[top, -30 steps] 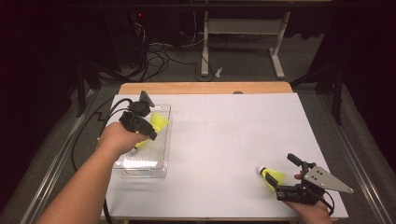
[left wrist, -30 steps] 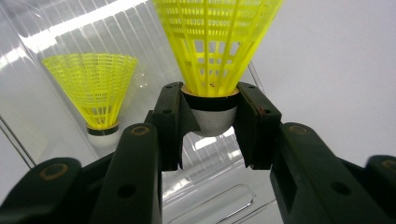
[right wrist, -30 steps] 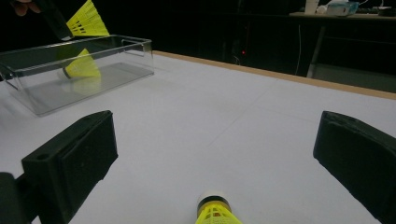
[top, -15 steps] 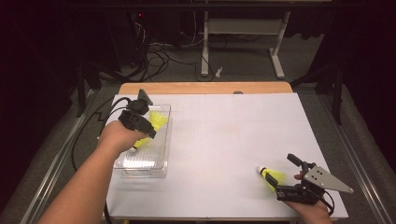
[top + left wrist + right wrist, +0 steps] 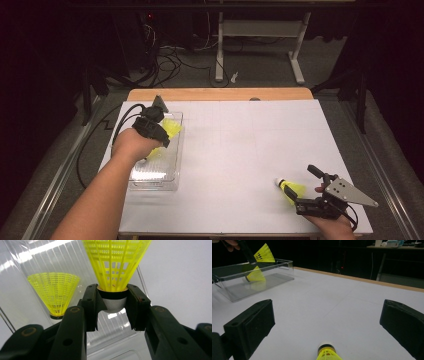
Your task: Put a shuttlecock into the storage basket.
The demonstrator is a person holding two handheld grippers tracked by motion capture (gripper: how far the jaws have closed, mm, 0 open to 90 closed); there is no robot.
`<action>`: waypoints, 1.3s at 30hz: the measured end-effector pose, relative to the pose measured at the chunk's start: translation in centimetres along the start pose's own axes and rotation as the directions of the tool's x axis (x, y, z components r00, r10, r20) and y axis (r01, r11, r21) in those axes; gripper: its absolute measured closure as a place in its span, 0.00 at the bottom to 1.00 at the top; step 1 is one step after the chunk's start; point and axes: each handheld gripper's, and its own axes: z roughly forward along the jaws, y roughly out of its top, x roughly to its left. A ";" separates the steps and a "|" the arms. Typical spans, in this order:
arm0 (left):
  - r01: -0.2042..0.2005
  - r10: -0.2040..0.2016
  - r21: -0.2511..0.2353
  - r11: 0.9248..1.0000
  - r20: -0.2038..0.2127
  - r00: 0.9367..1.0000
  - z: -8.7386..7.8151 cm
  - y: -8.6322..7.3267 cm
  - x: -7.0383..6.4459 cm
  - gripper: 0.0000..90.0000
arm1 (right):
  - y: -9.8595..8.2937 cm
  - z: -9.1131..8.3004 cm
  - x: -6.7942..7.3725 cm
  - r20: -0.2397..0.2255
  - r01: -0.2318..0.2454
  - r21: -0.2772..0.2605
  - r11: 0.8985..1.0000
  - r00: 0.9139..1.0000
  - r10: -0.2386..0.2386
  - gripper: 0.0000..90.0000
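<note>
My left gripper (image 5: 159,126) is shut on the white cork of a yellow shuttlecock (image 5: 115,262) and holds it over the far end of a clear plastic box (image 5: 169,176). In the left gripper view the gripper (image 5: 113,307) pinches the cork, and a second yellow shuttlecock (image 5: 54,292) lies in the box behind it. At the table's near right, my right gripper (image 5: 299,183) stands wide open around a third yellow shuttlecock (image 5: 291,189) lying on the white surface. In the right gripper view this shuttlecock (image 5: 326,353) lies low between the spread jaws of the gripper (image 5: 328,315), cork pointing away.
The white table top (image 5: 250,145) is bare between the box and the right gripper. The right gripper view shows the box (image 5: 274,273) far off at upper left. A black cable (image 5: 87,150) trails off the table's left edge.
</note>
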 end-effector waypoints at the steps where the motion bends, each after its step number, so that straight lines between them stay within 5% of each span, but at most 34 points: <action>1: 0.004 -0.004 -0.001 1.000 -0.005 1.000 0.1 0.0 0.1 0.72 | 0.0 0.0 0.0 0.000 0.000 0.000 1.000 1.000 0.000 0.00; 39: 0.080 -0.080 0.014 0.997 -0.001 0.997 3.6 0.3 1.7 0.72 | -0.1 0.1 -0.1 -0.004 -0.001 0.006 1.000 1.000 0.001 0.00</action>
